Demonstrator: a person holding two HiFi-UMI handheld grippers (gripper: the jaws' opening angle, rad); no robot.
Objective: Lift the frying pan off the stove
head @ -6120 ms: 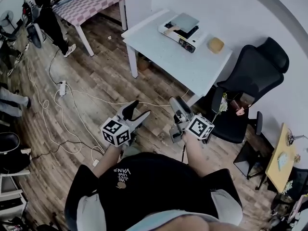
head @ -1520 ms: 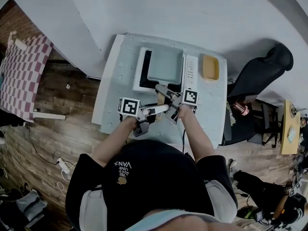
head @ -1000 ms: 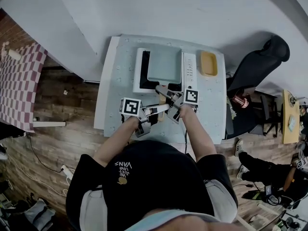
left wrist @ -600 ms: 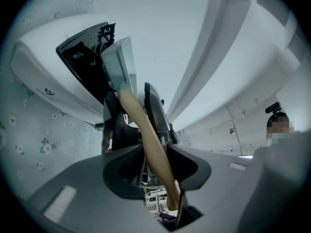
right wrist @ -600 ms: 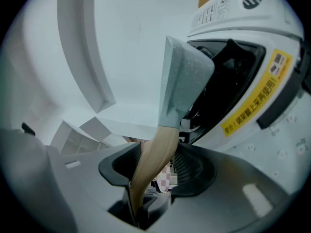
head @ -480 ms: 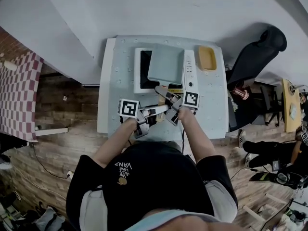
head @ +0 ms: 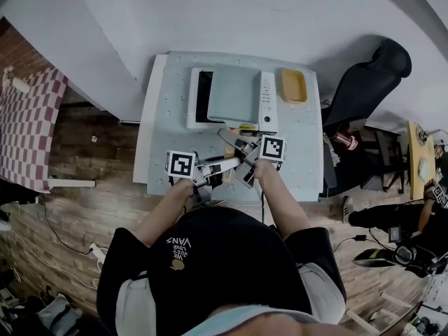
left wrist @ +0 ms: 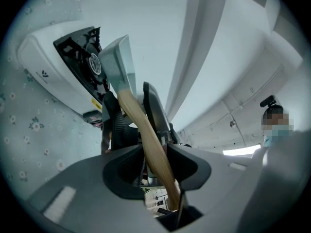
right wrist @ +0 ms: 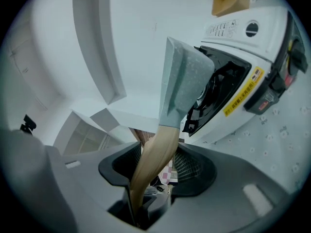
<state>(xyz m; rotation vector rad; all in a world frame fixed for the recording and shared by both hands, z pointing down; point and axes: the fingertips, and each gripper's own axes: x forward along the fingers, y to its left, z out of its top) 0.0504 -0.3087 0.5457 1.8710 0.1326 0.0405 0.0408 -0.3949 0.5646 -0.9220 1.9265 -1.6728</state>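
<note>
A square grey-green frying pan with a wooden handle sits over the black top of a white portable stove on the table. In both gripper views its near edge looks tilted up above the burner. My left gripper comes in from the left and is shut on the handle. From the right, my right gripper is shut on the same handle, a little nearer the pan. Both sets of jaws press on the wood.
A yellow dish lies on the pale flowered table right of the stove's control strip. A black office chair stands at the table's right side, with a white wall behind. Wooden floor lies to the left.
Both grippers have kept their hold on the handle. The head view has drifted a little, and the pan looks slightly larger over the stove than one second ago.
</note>
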